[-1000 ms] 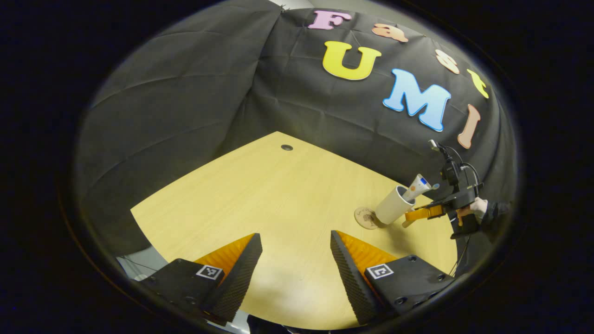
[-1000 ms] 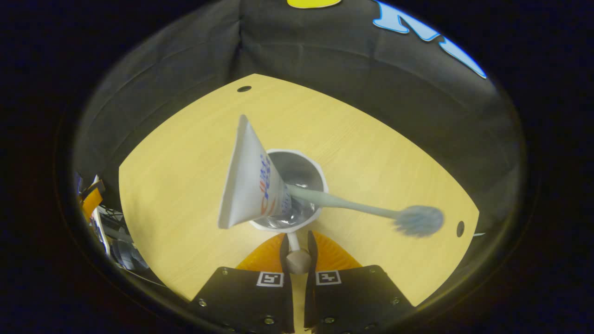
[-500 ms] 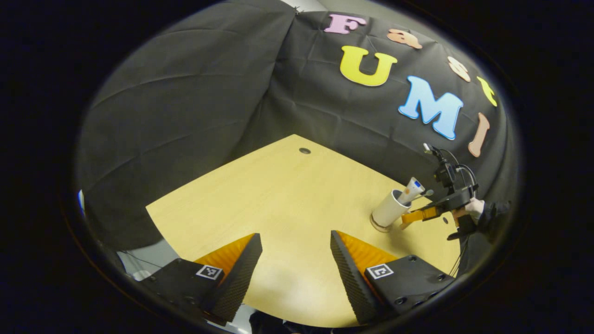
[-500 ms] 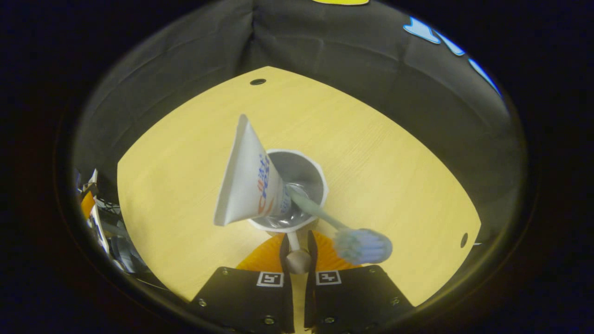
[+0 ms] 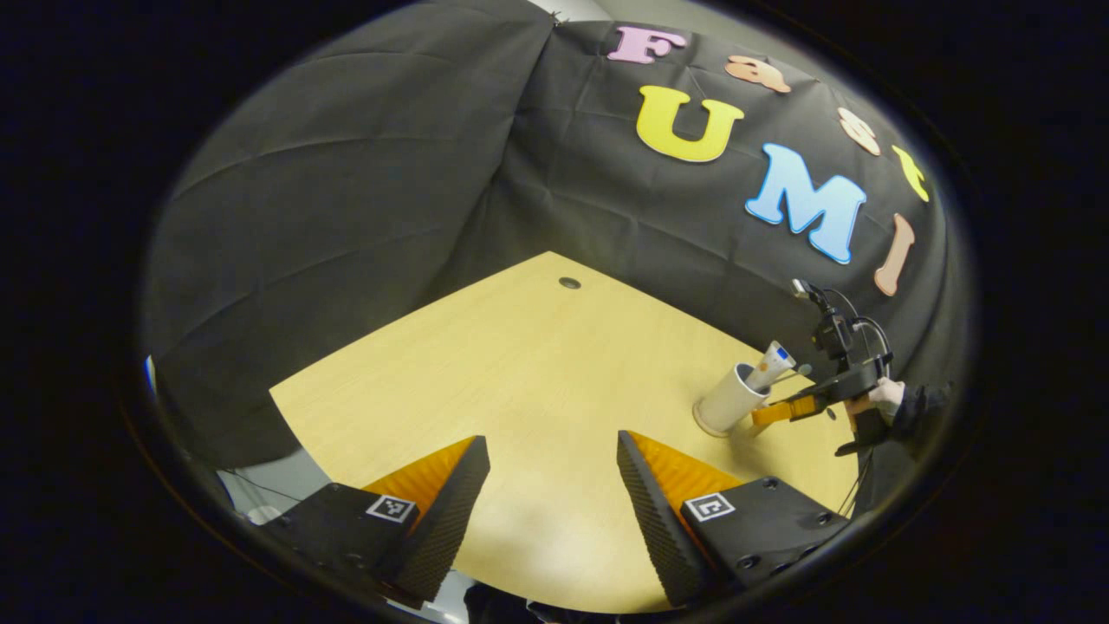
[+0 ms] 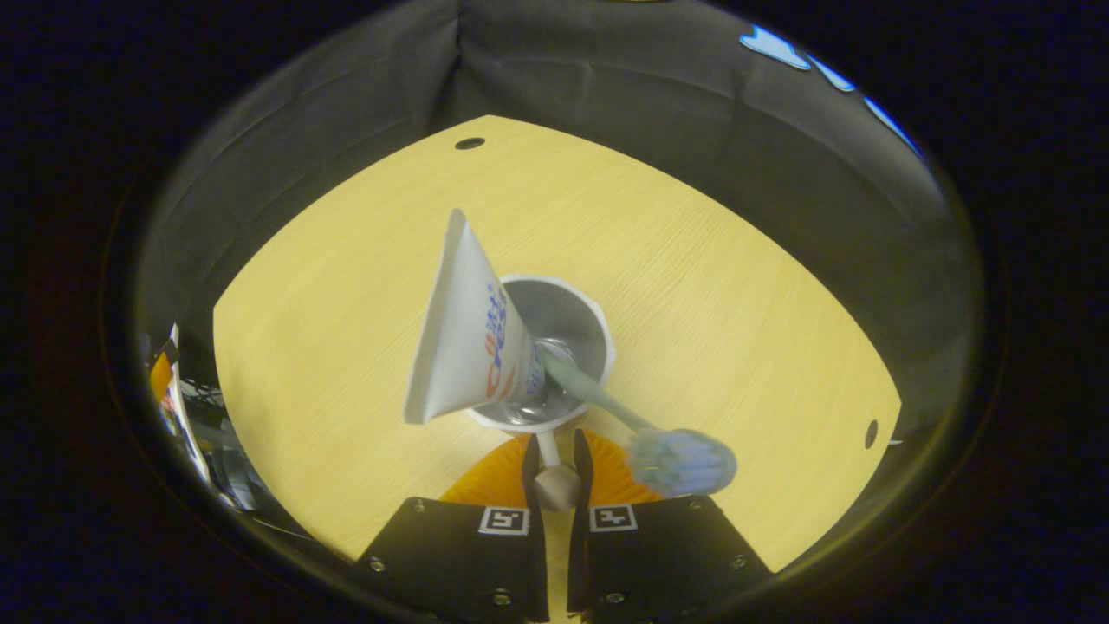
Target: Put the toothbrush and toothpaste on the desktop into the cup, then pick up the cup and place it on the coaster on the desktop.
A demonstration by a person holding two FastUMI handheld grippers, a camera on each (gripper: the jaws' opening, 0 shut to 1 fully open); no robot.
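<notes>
the right hand-held gripper (image 6: 554, 468) is closed on the handle of the white cup (image 6: 554, 347), both fingers pressing it, with the cup standing on the wooden surface (image 6: 710, 286). inside the cup the toothpaste (image 6: 468, 342) leans left and the toothbrush (image 6: 641, 425) leans right, bristles over the rim. the left hand-held gripper (image 5: 550, 485) hangs open above the surface, well apart from the cup (image 5: 729, 400), with nothing between its fingers.
</notes>
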